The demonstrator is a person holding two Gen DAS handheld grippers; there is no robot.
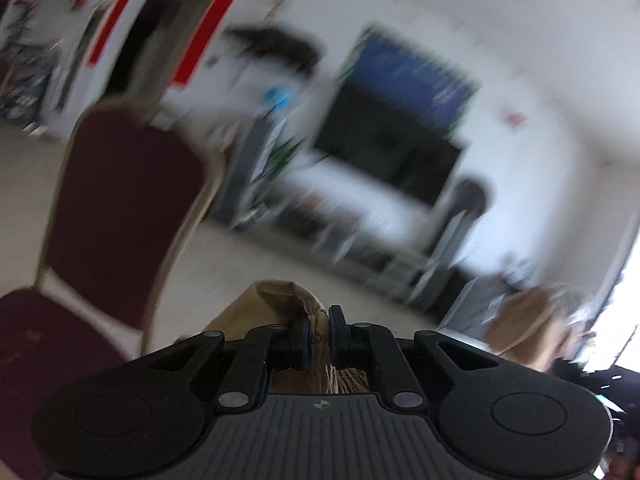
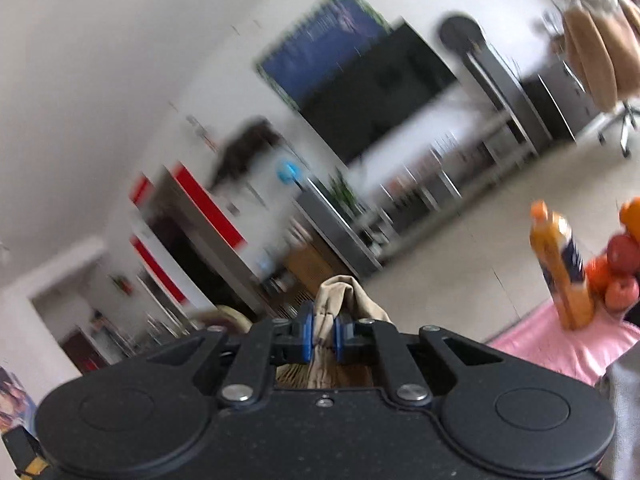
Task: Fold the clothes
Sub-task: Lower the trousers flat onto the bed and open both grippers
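Observation:
A tan garment [image 1: 276, 300] bunches up between the fingers of my left gripper [image 1: 319, 334], which is shut on a fold of it. In the right wrist view the same tan cloth [image 2: 340, 292] sticks up above my right gripper [image 2: 323, 334], whose blue pads [image 2: 307, 332] are shut on it. Both grippers are raised and point out across the room. The rest of the garment hangs below, hidden by the gripper bodies. Both views are motion-blurred.
A dark red chair [image 1: 120, 208] stands at the left. A pink-covered table [image 2: 560, 352] at the right holds an orange bottle [image 2: 560, 268] and fruit [image 2: 620, 272]. A television [image 1: 392, 152] on a low stand lines the far wall. A tan office chair [image 2: 600, 40] stands far right.

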